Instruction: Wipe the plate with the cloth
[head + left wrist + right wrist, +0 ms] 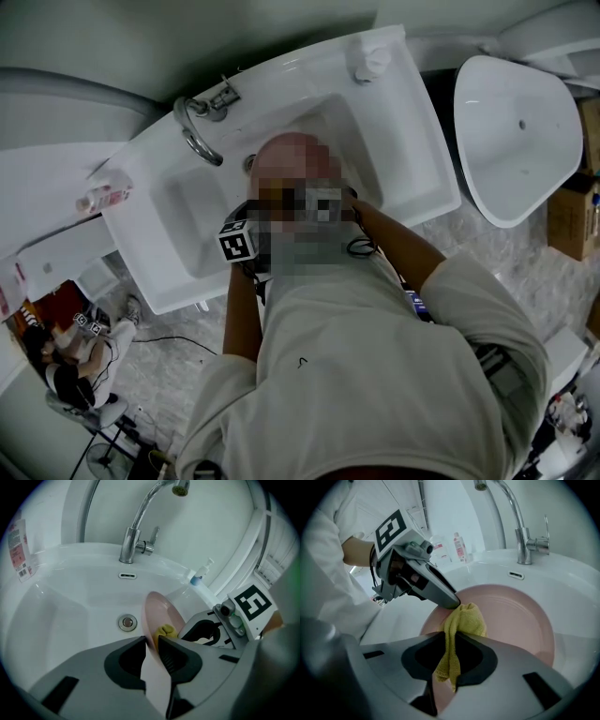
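A pink plate (159,611) is held on edge over the white sink basin (61,616). My left gripper (152,646) is shut on the plate's rim. The plate's face (515,616) fills the middle of the right gripper view. My right gripper (449,641) is shut on a yellow cloth (461,620), whose bunched end presses against the plate's face near its left rim. The left gripper's fingertips (451,602) clamp the plate's rim just above the cloth. In the head view only the left gripper's marker cube (238,246) shows; the jaws of both grippers are hidden.
A chrome faucet (136,536) stands behind the basin, with the drain (127,622) below it. A pump bottle (199,576) sits on the sink's right rim and a labelled bottle (18,545) on the left. A second white basin (516,131) and a cardboard box (572,216) are at the right.
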`<state>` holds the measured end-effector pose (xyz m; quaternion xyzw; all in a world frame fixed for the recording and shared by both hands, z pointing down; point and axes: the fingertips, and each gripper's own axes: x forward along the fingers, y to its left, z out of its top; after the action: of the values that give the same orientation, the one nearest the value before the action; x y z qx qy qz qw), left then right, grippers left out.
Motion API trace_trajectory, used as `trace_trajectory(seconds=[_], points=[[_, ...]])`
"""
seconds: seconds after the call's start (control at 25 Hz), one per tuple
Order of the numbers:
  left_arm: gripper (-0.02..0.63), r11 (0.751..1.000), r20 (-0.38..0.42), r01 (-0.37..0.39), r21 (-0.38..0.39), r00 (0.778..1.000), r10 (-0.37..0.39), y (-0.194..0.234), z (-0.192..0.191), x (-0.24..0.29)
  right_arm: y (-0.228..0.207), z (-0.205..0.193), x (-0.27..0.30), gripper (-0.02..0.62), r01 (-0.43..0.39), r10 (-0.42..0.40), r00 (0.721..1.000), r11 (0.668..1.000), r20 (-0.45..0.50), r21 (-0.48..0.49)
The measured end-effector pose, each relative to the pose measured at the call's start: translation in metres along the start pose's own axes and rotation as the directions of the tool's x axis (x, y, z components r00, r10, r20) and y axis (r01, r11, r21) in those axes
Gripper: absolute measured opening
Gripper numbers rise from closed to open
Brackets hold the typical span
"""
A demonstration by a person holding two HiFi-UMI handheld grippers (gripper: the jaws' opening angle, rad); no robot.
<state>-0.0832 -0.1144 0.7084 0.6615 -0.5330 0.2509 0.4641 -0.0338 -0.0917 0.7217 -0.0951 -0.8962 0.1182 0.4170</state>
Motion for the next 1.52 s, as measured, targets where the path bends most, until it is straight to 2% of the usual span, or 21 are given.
trace_trajectory(seconds=[0.12, 0.32, 0.56, 0.72, 0.84, 0.96, 1.16, 1.24, 1.36, 1.52], points=[[0.095, 1.000, 0.015, -0.006, -0.017, 1.000, 0.007, 0.002, -0.001, -0.002, 0.007, -0.018, 0.000, 0.064, -0.028, 0.024, 0.997, 0.998, -0.073, -0.048], [0.087, 1.000, 0.023, -0.026, -0.017, 0.999, 0.026, 0.009, 0.001, -0.004, -0.003, -0.059, 0.000, 0.064, 0.016, -0.038, 0.971, 0.995, -0.236, -0.095], [0.084, 0.999, 0.028, -0.028, -0.024, 0.999, 0.029, 0.010, 0.000, -0.004, -0.016, -0.070, -0.009, 0.064, 0.082, -0.082, 0.953, 0.997, -0.290, -0.011], [0.083, 0.999, 0.032, -0.025, -0.024, 0.999, 0.026, 0.010, 0.000, -0.005, -0.030, -0.080, -0.015, 0.066, 0.167, -0.130, 0.934, 0.982, -0.333, 0.084], [0.083, 0.999, 0.033, -0.023, -0.024, 0.999, 0.024, 0.008, 0.001, -0.005, -0.047, -0.090, -0.020, 0.066, 0.251, -0.174, 0.921, 0.949, -0.348, 0.191], [0.084, 1.000, 0.036, -0.015, -0.020, 0.999, 0.015, 0.006, 0.002, -0.005, -0.067, -0.095, -0.026, 0.064, 0.342, -0.243, 0.910, 0.897, -0.337, 0.278], [0.087, 1.000, 0.048, -0.005, -0.023, 0.999, 0.006, 0.000, 0.003, -0.006, -0.102, -0.092, -0.046, 0.064, 0.474, -0.368, 0.878, 0.764, -0.307, 0.439], [0.091, 1.000, 0.041, 0.004, -0.016, 0.999, -0.003, -0.004, 0.001, -0.006, -0.112, -0.092, -0.050, 0.064, 0.501, -0.403, 0.865, 0.730, -0.298, 0.466], [0.098, 1.000, 0.042, 0.007, -0.008, 0.999, -0.006, -0.008, 0.002, -0.005, -0.122, -0.088, -0.051, 0.064, 0.517, -0.435, 0.856, 0.710, -0.280, 0.478], [0.097, 1.000, 0.051, 0.000, -0.015, 0.999, 0.001, -0.003, 0.004, -0.007, -0.126, -0.066, -0.045, 0.063, 0.490, -0.449, 0.869, 0.727, -0.208, 0.481]])
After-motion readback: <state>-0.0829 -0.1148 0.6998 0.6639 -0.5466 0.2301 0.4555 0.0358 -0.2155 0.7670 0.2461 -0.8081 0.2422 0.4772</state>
